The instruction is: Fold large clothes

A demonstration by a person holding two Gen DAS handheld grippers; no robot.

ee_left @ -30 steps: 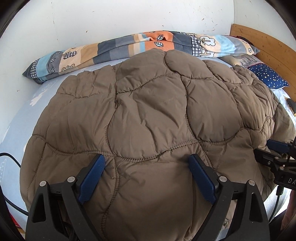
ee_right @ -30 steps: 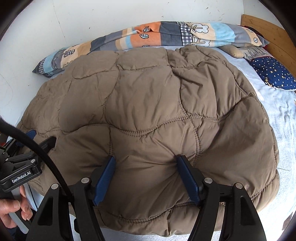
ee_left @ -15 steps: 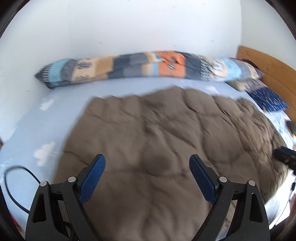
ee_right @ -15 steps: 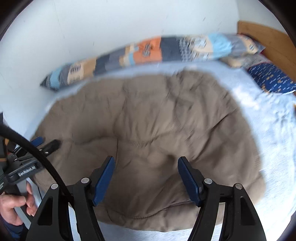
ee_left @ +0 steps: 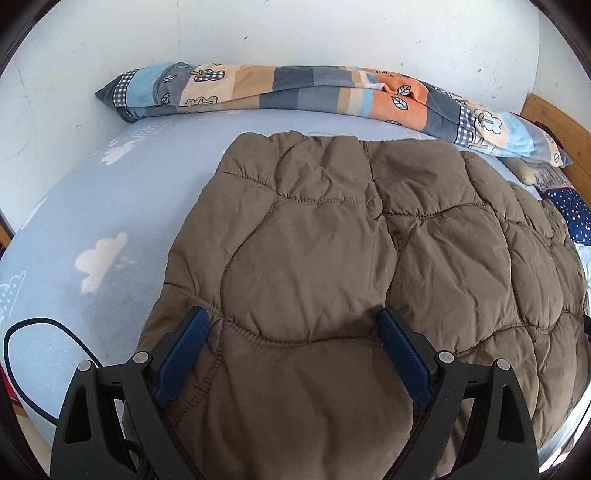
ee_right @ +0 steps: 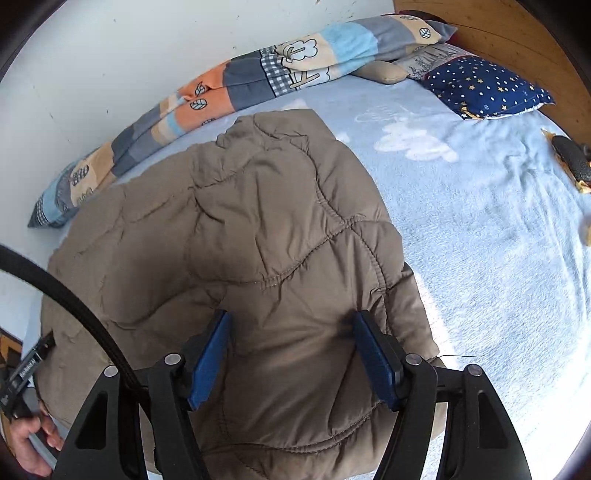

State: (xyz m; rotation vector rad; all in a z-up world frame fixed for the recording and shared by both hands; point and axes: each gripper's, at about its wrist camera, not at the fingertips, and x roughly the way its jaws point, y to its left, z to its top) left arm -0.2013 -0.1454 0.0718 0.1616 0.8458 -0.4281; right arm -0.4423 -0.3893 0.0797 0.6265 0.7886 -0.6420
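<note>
A brown quilted jacket (ee_left: pixel 332 240) lies spread on a light blue bed sheet (ee_left: pixel 92 206) with white clouds. My left gripper (ee_left: pixel 291 332) is low over the jacket's near left part. Its jaws stand wide and puffy fabric bulges between the blue pads (ee_left: pixel 183 350). My right gripper (ee_right: pixel 291 328) is over the near right part of the jacket (ee_right: pixel 258 221), close to its right edge. Its jaws are closing slightly with fabric between them, and I see no firm pinch. The left gripper's body (ee_right: pixel 26 369) and a hand (ee_right: pixel 26 443) show at the lower left of the right wrist view.
A rolled patchwork blanket (ee_left: pixel 314 85) lies along the white wall. A navy star pillow (ee_right: pixel 484 88) and a wooden headboard (ee_right: pixel 498 33) are at the far right. A dark object (ee_right: pixel 570 157) lies on the sheet's right edge. A black cable (ee_left: pixel 22 362) loops at the left.
Both grippers lifted off the jacket, swung apart and came down again. The left now sees the jacket's left edge and bare sheet, the right its right edge. Both views have rolled.
</note>
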